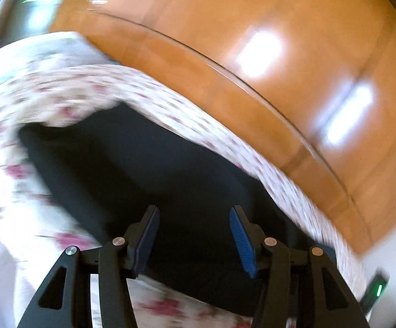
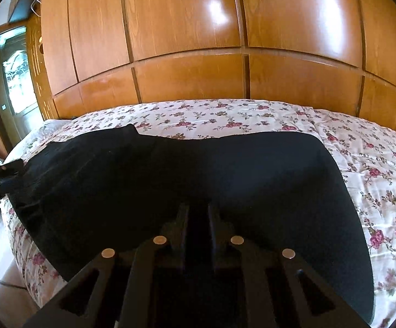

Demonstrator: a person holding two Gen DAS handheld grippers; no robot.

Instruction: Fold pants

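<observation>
Left gripper (image 1: 195, 235) first: jaws spread wide, blue pads (image 1: 243, 242) bare, nothing between them, released; the left wrist view is heavily motion-blurred. The black pants (image 1: 132, 164) lie just past and under its fingertips on the floral bedspread (image 1: 34, 93), a light fold of the spread lapping the pants' far left edge. In the right wrist view the left gripper (image 2: 5, 176) shows small at the far left border, beside the left end of the pants (image 2: 198, 169), apart from the cloth as far as can be told. The pants run across the bed as one long dark band, left end bunched with a raised corner, right end smooth and rounded, curving down toward the near edge of the bed. Right gripper (image 2: 198, 213) sits low at centre, over the near middle of the pants, jaws nearly closed with a narrow gap; dark fingers on dark fabric, so cannot tell whether cloth is pinched. Behind the bed, glossy wooden wardrobe panels (image 2: 187, 27); doorway (image 2: 14, 82) at far left.
</observation>
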